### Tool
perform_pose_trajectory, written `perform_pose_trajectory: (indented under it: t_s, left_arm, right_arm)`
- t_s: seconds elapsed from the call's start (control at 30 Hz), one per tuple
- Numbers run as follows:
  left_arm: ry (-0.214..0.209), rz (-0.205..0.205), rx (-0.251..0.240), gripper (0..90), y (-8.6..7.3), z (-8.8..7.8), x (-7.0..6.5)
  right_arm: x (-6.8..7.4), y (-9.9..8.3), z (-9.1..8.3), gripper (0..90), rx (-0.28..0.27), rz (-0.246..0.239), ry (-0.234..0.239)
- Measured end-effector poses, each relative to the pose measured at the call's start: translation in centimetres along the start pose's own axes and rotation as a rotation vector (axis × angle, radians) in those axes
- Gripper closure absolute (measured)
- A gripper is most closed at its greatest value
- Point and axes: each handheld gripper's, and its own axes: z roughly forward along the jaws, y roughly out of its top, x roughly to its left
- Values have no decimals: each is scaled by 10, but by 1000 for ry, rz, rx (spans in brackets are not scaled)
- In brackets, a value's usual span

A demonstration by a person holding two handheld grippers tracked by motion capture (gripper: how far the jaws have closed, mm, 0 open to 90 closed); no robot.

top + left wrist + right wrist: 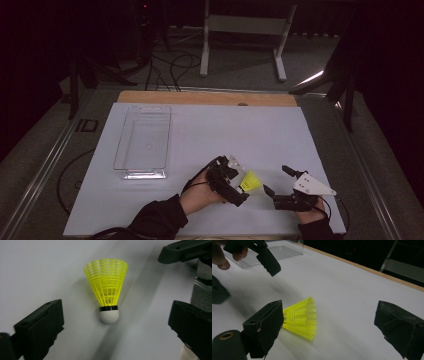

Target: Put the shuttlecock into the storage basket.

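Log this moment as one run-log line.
left gripper: open, over shuttlecock | right gripper: open, beside it | shuttlecock: lying on white mat | clear bin: far left

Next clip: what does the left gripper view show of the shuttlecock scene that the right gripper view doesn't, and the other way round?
Left gripper view alone: the shuttlecock's white cork tip with its black band, lying in the gap between that gripper's open jaws. Right gripper view alone: the clear plastic tray, the table's wooden edge, and fingers of the left hand. Both share the yellow shuttlecock lying on the white table surface, with the other gripper's black jaws at the frame's edge.
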Motion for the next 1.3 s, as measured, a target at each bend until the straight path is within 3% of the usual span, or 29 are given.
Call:
perform_pose_trajectory:
  t_s: [0.27, 0.73, 1.1, 1.3]
  left_arm:
    - [-1, -13, 28, 59, 0, 12, 1]
    - [-7, -21, 126, 271, -4, 35, 1]
    - [-23, -50, 155, 430, -7, 44, 2]
    - [8, -40, 159, 515, -7, 45, 1]
  right_arm:
    - [0, 0, 0, 86, 0, 0, 1]
    - [0, 0, 0, 86, 3, -3, 5]
    - [0, 0, 1, 86, 7, -8, 7]
    - [0, -1, 1, 86, 7, -7, 6]
